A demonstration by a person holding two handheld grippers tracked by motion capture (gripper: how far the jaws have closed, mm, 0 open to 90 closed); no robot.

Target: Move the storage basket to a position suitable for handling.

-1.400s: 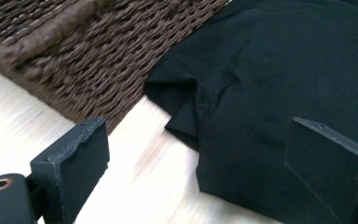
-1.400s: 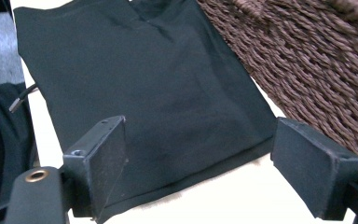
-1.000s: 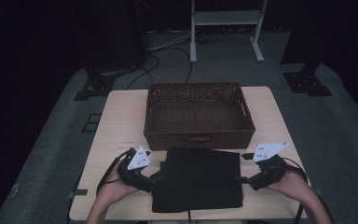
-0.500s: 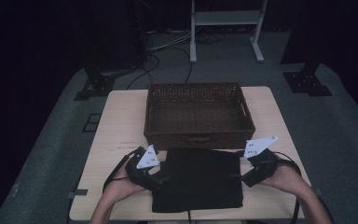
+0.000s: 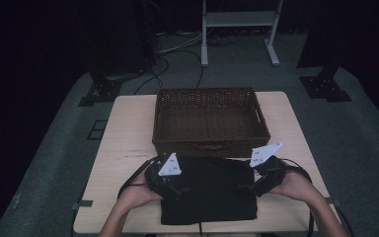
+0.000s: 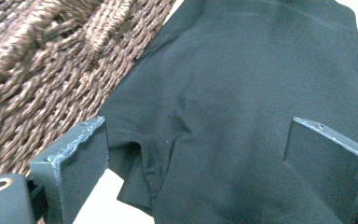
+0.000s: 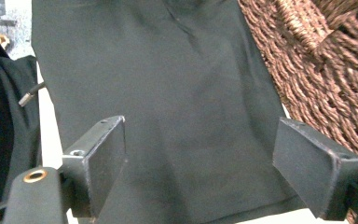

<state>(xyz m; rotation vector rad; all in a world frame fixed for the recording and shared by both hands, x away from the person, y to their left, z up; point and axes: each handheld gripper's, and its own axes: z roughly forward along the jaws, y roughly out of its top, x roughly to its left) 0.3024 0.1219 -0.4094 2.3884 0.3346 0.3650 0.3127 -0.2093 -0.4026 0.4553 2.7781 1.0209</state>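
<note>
A folded black cloth (image 5: 208, 192) lies on the near part of the wooden table (image 5: 128, 133), right in front of a brown wicker basket (image 5: 209, 121). My left gripper (image 5: 176, 186) hovers over the cloth's left edge and my right gripper (image 5: 253, 186) over its right edge, each held in a hand. In the left gripper view the left gripper (image 6: 200, 163) is open, with the cloth (image 6: 242, 93) spread below the jaws and the basket wall (image 6: 37, 70) at the left. In the right gripper view the right gripper (image 7: 200, 158) is open over the cloth (image 7: 158, 70), next to the basket (image 7: 326, 60).
The basket looks empty inside and takes up the table's far middle. Bare tabletop lies to either side of it. Cables trail from both grippers across the near table. Beyond the table are grey floor, stand feet and a white frame (image 5: 239, 29).
Both grippers have moved inward from beside the cloth onto its left and right edges. The cloth and basket have not moved.
</note>
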